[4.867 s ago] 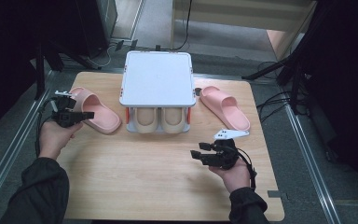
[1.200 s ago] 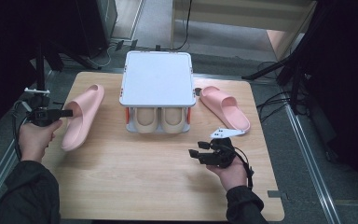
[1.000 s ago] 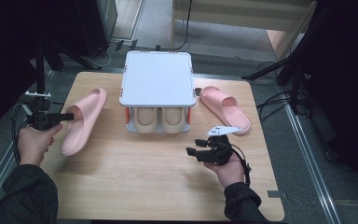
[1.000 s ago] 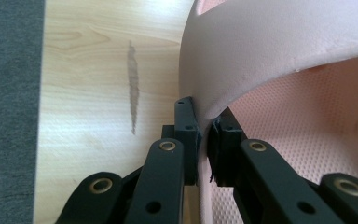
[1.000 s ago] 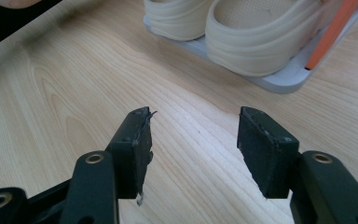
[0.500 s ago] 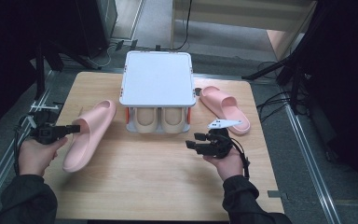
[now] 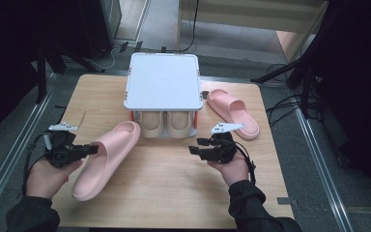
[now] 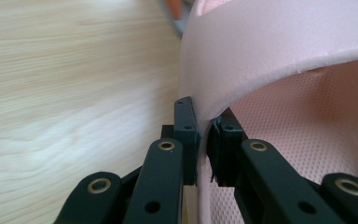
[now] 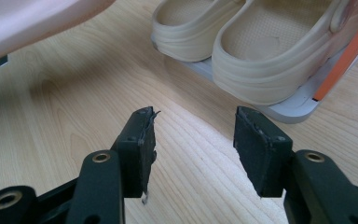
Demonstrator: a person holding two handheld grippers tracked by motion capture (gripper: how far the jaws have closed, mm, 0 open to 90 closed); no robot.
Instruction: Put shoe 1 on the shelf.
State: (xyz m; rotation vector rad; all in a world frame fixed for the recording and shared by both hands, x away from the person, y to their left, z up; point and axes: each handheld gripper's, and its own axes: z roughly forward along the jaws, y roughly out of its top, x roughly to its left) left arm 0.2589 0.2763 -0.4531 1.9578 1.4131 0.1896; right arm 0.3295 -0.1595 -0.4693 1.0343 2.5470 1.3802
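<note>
My left fingers (image 8: 204,144) are clamped on the strap edge of a pink slipper (image 7: 107,157), carried near the counter's (image 7: 174,193) front left, toe toward the rack (image 7: 163,87); my right fingers (image 9: 193,149) are apart and empty, having just been closing a little. I judge this slipper half delivered, while its mate (image 7: 234,112) lies untouched right of the rack. Open wood lies ahead, and the left edge is close.

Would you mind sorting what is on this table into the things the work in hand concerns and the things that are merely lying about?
In the job:
- left gripper, shut on the strap edge of the pink slipper
- right gripper, open, nothing between its jaws, which have just been closing
- second pink slipper, probably

Lying about:
- white shoe rack
- beige clogs on its lower shelf
</note>
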